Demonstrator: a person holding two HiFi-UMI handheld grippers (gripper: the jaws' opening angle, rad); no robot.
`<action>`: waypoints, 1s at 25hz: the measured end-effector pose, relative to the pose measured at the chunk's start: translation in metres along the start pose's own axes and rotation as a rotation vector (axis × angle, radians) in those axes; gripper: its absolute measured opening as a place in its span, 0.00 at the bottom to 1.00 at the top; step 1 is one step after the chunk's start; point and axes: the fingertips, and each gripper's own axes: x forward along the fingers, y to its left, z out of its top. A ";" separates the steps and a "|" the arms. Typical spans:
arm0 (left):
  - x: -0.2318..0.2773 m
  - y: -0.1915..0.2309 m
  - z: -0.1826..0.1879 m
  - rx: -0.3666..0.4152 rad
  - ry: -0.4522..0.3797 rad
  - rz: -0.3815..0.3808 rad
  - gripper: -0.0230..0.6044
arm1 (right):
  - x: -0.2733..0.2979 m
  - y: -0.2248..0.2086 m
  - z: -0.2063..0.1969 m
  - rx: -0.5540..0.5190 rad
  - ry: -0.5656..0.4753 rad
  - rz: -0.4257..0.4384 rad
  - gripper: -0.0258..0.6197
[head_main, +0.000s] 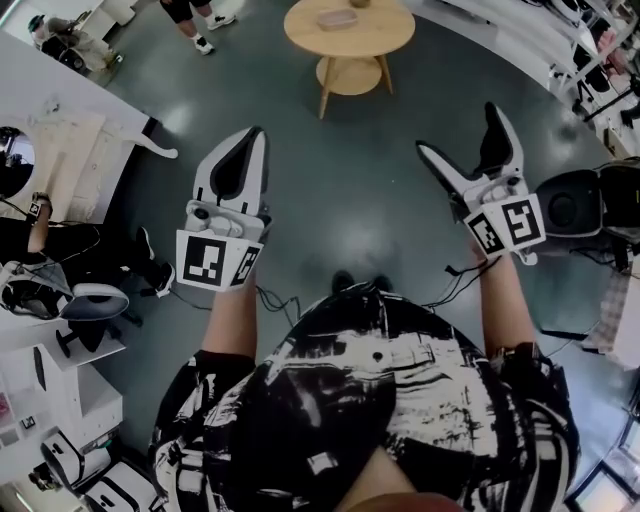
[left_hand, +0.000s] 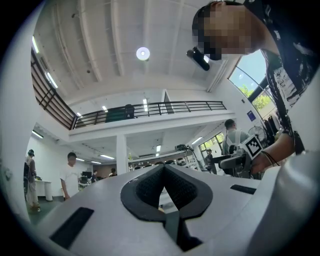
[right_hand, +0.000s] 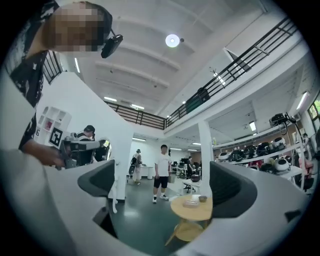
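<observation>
L gripper (head_main: 254, 138): I had it shut tight, empty | R gripper (head_main: 458, 130): spread wide, empty | table (head_main: 385, 38): ahead of both tips, well apart, framed between R's jaws | handling: level, steady carry over floor (head_main: 350, 200) seemed best to me.

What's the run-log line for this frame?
left gripper: shut, empty | right gripper: open, empty | round light wooden table: ahead, untouched

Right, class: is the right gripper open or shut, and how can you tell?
Open. On the right gripper the pads stand wide apart; the round wooden table shows through the gap, nothing gripped.
</observation>
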 end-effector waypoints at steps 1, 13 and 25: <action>0.000 -0.002 0.000 0.002 -0.001 0.001 0.03 | -0.001 -0.002 -0.001 -0.005 0.000 -0.005 0.93; 0.001 -0.003 -0.015 -0.006 0.015 0.000 0.03 | -0.010 -0.004 -0.021 0.002 0.028 -0.019 0.93; 0.053 -0.024 -0.037 0.010 0.081 0.054 0.03 | -0.006 -0.072 -0.036 0.007 0.059 0.033 0.93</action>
